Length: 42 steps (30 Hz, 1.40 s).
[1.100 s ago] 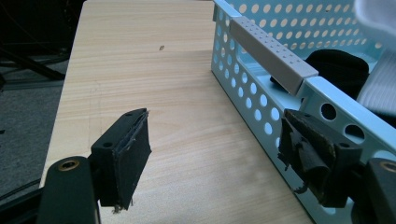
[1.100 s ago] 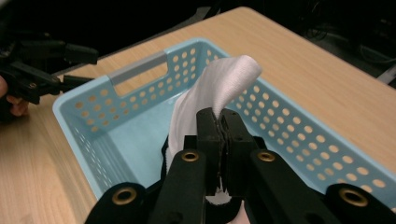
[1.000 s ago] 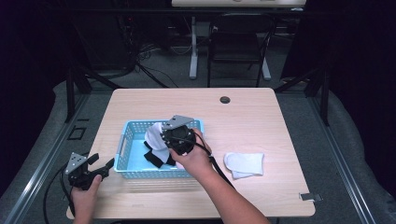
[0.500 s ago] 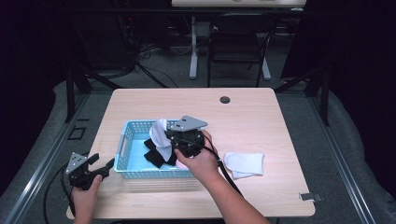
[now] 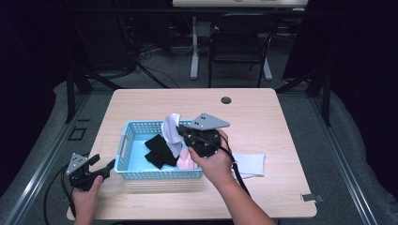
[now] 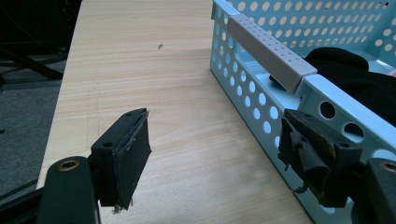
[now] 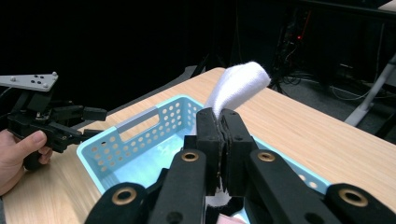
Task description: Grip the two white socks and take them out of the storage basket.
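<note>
- The left gripper (image 5: pixel 96 174) rests on the table's left front, jaws apart, just beside the blue basket (image 5: pixel 123 149); keeping it near that wall would let it steady the basket.
- The right gripper (image 5: pixel 180 132), jaws clamped on the white sock (image 5: pixel 170 129), holds it above the basket, over 1 black cloth (image 5: pixel 158 150) and 1 pink cloth (image 5: pixel 187 160); I would lift straight up so the sock clears the rim.
- White cloths (image 5: pixel 249 164) lie right of the basket, a likely drop spot.
- The wooden table (image 5: pixel 263 117) stands in a dark room with a chair (image 5: pixel 237 49) behind.

Pink cloth (image 5: pixel 187 160) half behind right hand (image 5: pixel 213 161)
</note>
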{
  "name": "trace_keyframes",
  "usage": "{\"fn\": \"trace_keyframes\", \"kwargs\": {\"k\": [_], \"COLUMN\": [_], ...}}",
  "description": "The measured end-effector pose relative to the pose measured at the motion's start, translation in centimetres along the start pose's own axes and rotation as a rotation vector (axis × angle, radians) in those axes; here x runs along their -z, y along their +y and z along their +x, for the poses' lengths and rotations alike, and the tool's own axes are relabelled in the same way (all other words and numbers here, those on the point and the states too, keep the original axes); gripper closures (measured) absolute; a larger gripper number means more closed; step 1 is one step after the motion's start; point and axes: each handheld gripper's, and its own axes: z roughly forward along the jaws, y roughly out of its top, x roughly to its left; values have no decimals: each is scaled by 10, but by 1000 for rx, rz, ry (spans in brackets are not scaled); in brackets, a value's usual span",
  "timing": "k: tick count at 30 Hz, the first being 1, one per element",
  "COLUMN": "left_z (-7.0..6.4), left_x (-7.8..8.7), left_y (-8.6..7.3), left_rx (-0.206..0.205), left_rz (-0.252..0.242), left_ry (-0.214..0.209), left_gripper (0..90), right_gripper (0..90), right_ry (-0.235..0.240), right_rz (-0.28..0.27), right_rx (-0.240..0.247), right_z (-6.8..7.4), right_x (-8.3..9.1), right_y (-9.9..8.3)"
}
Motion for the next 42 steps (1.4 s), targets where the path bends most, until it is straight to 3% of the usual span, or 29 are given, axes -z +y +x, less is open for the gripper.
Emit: {"fn": "trace_keyframes", "kwargs": {"k": [7,14,23,27,42], "left_z": [0,1,0,1,0], "left_x": [0,0,0,0,0], "left_y": [0,0,0,0,-1], "left_rx": [0,5,0,-2,-2], "left_rz": [1,6,6,6,0], "left_ry": [1,8,10,10,7], "left_gripper": [246,246,246,246,246], "right_gripper": [878,878,878,878,878], "right_ry": [-40,-96,-189,-236,-282], "right_rz": [-23,-52,-53,-17,81], "right_rx": [-10,-18,-83,-76,-154], "right_z": [-12,-25,-50,-56,-73], "right_x": [24,61,100,104,96], "right_y": [-3,-11,-34,-48,-108]}}
